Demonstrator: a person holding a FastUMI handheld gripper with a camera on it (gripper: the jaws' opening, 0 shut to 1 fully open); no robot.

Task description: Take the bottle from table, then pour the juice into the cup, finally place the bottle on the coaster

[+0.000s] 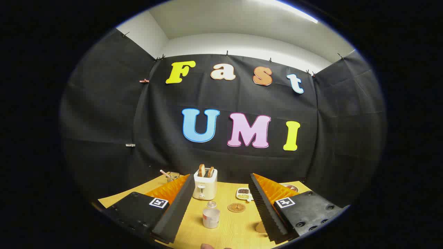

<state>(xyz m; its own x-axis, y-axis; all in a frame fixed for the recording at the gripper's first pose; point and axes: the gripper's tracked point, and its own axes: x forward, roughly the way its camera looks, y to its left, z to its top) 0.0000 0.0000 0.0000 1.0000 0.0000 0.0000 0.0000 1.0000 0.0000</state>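
My jaws point(221, 207) are wide open with nothing in them, and the little bottle point(211, 215) stands on the surface point(238, 228) between them, near the coaster point(236, 207); it looks light and slippery, so I'd hold its middle.

The tongs point(220, 207) have 2 long fingers point(176, 207), each a straight bar with a finely ribbed, saw-toothed inner face. Behind each bar rises a wedge-shaped backing with a corrugated surface. Each finger is carried on a flat, dark block with rounded corners. On top of each block sits 1 small square marker point(159, 202), white with a black blocky pattern. Round screw heads point(300, 224) are sunk into the blocks, several showing on the right one and a few on the left. The fingers stand wide apart, pressing on nothing.
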